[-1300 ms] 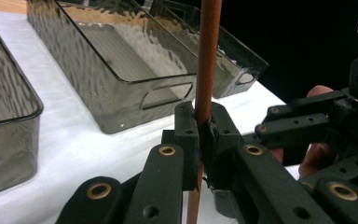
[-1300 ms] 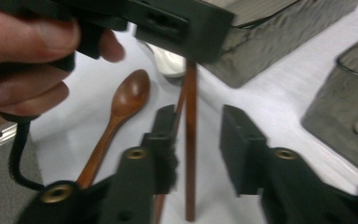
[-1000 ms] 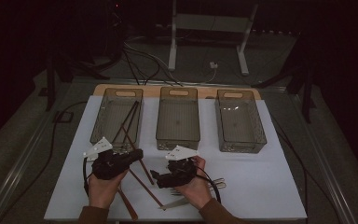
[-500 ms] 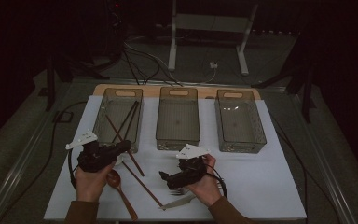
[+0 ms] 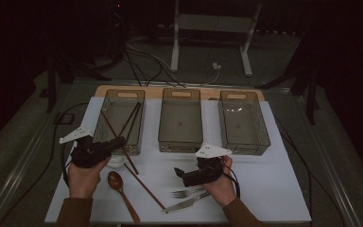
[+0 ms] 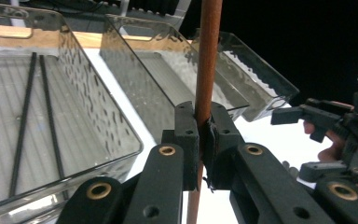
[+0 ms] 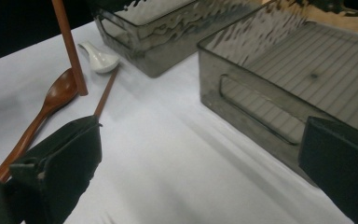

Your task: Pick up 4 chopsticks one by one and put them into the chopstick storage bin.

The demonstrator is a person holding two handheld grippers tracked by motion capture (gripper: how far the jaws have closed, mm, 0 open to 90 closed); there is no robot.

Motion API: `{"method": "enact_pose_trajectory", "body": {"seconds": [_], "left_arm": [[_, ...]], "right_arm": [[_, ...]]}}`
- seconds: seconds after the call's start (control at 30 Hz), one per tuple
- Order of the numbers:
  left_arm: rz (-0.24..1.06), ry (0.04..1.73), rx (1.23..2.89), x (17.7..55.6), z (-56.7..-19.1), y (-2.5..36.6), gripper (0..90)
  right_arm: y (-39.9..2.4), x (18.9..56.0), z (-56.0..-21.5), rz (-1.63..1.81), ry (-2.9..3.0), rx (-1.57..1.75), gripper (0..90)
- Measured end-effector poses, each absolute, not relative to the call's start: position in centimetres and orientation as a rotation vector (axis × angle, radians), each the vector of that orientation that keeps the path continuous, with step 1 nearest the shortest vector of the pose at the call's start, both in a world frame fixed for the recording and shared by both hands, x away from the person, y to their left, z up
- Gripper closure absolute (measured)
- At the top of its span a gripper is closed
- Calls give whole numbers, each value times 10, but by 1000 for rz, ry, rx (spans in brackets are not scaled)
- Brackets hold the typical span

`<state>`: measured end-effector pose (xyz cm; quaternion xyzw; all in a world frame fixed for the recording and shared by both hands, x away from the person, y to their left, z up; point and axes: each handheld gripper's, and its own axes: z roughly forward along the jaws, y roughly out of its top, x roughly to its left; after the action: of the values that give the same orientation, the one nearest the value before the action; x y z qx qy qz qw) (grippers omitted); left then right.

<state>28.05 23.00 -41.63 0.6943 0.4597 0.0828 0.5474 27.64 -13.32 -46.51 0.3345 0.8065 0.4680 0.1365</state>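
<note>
My left gripper is shut on a brown chopstick, which slants from over the left tray down to the white mat. Two black chopsticks lie in that tray. My right gripper stands open low over the mat, near the front of the middle tray. Its jaws have just been opening and nothing is between them. The held chopstick rises at the far left of the right gripper view.
On the mat lie a wooden spoon, a white ceramic spoon, a second brown chopstick, a fork and a knife. The right tray holds nothing.
The left gripper has moved left and up with the brown chopstick. The right hand has drifted right, away from it, and its jaws have spread wider.
</note>
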Motion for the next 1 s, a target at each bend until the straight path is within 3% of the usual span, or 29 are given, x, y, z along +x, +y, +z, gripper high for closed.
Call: {"method": "enact_pose_trajectory", "body": {"seconds": [1.0], "left_arm": [[207, 1132, 1669, 305, -405, 241, 864]], "right_arm": [[-182, 279, -464, 1382, 2231, 999, 0]]}}
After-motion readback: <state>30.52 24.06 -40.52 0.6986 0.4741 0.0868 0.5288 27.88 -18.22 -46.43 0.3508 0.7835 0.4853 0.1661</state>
